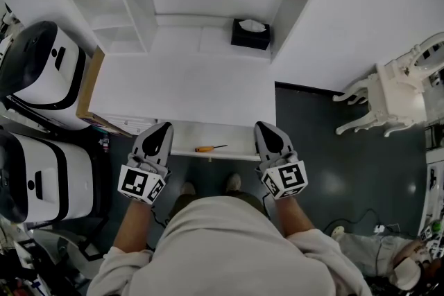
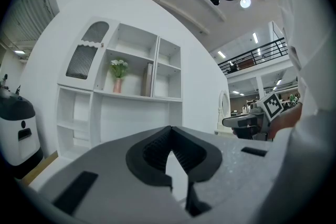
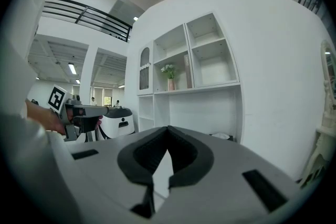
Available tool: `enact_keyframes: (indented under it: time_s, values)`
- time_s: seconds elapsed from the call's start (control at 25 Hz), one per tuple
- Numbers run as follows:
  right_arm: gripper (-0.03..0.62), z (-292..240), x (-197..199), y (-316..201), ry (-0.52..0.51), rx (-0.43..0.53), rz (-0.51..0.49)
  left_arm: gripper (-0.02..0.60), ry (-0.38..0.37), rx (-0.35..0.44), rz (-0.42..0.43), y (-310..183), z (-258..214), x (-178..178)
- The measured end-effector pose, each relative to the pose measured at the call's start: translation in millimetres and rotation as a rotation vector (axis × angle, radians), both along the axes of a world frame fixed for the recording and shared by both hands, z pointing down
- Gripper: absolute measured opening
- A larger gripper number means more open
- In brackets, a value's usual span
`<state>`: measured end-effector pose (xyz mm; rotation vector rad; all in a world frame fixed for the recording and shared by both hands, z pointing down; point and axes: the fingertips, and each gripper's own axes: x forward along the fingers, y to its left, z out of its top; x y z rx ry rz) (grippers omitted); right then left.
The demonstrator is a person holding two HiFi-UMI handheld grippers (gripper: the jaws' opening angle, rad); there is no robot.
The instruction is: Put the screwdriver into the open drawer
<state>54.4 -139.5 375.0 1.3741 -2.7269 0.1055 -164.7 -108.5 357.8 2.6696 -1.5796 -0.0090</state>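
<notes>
In the head view a screwdriver (image 1: 209,148) with an orange handle lies flat inside the open white drawer (image 1: 236,140) at the desk's front edge. My left gripper (image 1: 164,127) hovers at the drawer's left end, to the left of the screwdriver. It is shut and holds nothing. At the drawer's right end my right gripper (image 1: 262,127) is also shut and holds nothing. In the left gripper view the left gripper (image 2: 170,129) points level at the white shelf unit (image 2: 131,97), and the right gripper (image 3: 168,128) does the same in its own view. Neither gripper view shows the screwdriver.
A black tissue box (image 1: 250,33) sits at the back right of the white desk top (image 1: 187,86). Two white and black machines (image 1: 41,66) stand left of the desk. A white chair (image 1: 385,97) stands on the dark floor to the right. The person's feet (image 1: 208,185) are below the drawer.
</notes>
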Motion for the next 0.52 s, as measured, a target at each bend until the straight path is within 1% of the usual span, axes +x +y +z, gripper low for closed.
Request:
enact_keyframes:
  time_s: [0.52]
  values:
    - [0.003,0.7,14.2,4.2,-0.01,-0.005,-0.003,0.004,-0.022,-0.013,0.019,7.7,6.9,21.7]
